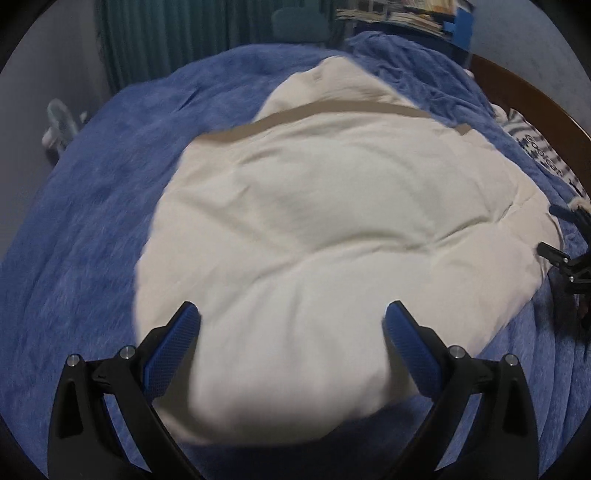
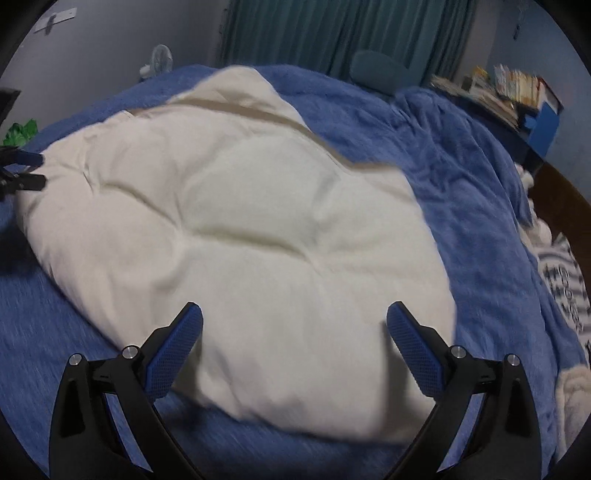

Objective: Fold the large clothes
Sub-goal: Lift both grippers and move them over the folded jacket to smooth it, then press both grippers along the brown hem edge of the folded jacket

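A large cream garment [image 1: 325, 229] with a tan band [image 1: 332, 110] across its far part lies spread on a blue blanket [image 1: 81, 206]. It also shows in the right wrist view [image 2: 251, 229]. My left gripper [image 1: 291, 325] is open and empty, its blue pads above the garment's near edge. My right gripper [image 2: 293, 325] is open and empty over the garment's near right part. The right gripper shows at the right edge of the left wrist view [image 1: 557, 236], and the left gripper at the left edge of the right wrist view [image 2: 26, 170].
The blue blanket [image 2: 480, 206] covers the bed. A striped cloth [image 2: 565, 284] lies at the right by a brown bed frame [image 1: 524, 92]. Green curtains [image 2: 351, 33], a small fan [image 2: 160, 59] and a cluttered shelf [image 2: 509, 92] stand beyond the bed.
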`<state>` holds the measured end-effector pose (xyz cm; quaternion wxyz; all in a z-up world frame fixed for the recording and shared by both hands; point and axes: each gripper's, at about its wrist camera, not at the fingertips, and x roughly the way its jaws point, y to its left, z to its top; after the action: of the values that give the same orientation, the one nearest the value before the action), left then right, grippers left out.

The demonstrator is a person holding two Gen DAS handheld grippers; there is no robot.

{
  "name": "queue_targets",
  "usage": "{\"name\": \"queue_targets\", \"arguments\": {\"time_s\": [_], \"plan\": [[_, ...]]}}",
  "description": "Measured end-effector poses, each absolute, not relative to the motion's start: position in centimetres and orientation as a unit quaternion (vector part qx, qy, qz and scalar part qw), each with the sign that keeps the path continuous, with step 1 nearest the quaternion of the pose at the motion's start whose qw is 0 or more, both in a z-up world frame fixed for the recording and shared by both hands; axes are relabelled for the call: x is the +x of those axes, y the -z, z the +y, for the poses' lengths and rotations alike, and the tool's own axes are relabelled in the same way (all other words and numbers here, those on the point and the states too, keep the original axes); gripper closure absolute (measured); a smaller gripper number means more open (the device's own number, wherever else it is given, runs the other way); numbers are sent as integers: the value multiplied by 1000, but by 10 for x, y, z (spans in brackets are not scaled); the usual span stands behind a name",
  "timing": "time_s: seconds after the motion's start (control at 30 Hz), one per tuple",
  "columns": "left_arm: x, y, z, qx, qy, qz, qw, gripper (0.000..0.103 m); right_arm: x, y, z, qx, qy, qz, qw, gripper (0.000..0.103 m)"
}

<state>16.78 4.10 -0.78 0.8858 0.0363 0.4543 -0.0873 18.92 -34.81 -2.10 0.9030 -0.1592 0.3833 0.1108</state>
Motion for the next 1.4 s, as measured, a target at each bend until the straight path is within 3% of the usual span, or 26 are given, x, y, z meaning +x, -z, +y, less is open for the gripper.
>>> {"name": "queue_targets", "arguments": {"time_s": [0.2,0.4,0.63,0.83,0.97,1.17,1.27,1.4], "plan": [[163,38,45,68,93,454,884,6,195,53,-385,-96,-118,420,895,7],[168,56,59,37,112,457,881,6,199,66,-387,-81,-126,430,890,7],[164,17,50,53,96,418,902,6,195,39,-379,-101,-106,399,905,6],[225,-13,64,7,63,414,908,6,251,1,-388,-59,-77,379,920,7],[275,-9,48,29,53,429,901,6,299,8,-362,-91,-84,396,910,8],[306,-8,13,-7,91,438,894,7,331,-2,-329,-45,-129,408,902,10],[299,-7,-23,17,127,434,892,6,328,-5,-310,-68,-151,393,904,9],[326,11,-41,60,108,443,888,6,352,16,-302,-74,-143,435,886,7]]}}
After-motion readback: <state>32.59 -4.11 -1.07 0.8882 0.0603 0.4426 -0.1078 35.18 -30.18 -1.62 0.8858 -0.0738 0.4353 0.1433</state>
